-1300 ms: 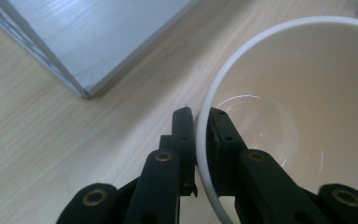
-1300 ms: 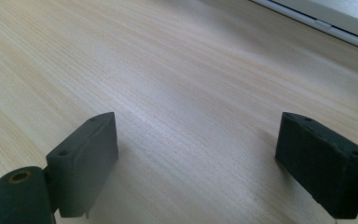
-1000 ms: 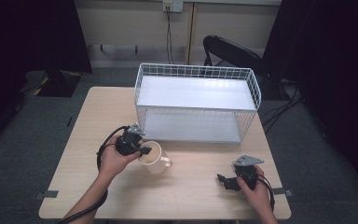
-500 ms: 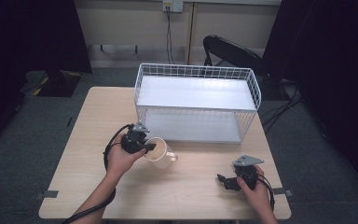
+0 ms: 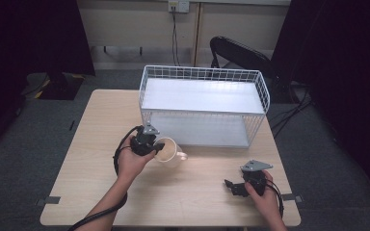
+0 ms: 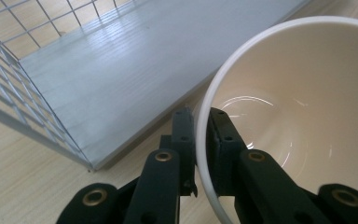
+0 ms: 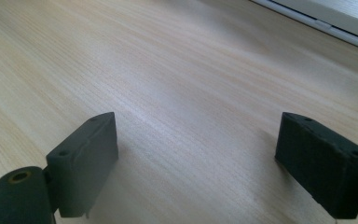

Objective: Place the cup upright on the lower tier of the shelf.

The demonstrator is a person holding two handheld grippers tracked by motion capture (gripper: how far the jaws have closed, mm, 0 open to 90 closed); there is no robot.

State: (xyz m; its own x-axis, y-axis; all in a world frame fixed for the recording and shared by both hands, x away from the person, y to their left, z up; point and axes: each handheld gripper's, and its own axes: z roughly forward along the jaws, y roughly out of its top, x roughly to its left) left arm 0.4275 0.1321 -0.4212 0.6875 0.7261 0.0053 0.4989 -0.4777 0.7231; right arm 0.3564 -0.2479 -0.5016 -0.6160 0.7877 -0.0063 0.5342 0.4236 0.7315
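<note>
A cream mug (image 5: 171, 151) hangs tilted just above the wooden table (image 5: 96, 144), its handle pointing right, in front of the white wire rack (image 5: 202, 106). My left gripper (image 5: 155, 147) is shut on the mug's rim. In the left gripper view the two black jaws pinch the rim of the mug (image 6: 307, 116), one inside and one outside, with my left gripper (image 6: 200, 123) aimed toward the rack's lower shelf (image 6: 121, 79). My right gripper (image 5: 232, 186) rests near the table's front right, its jaws wide open. Only bare wood lies between the jaws of the right gripper (image 7: 196, 140).
The wire rack has a white upper shelf and a lower shelf open toward me. A black chair (image 5: 243, 55) stands behind the table. Tape marks (image 5: 52, 200) sit at the table's front corners. Cables trail from both grippers.
The left hand has carried the mug a little up and to the right, toward the rack's lower opening. The right hand has not moved.
</note>
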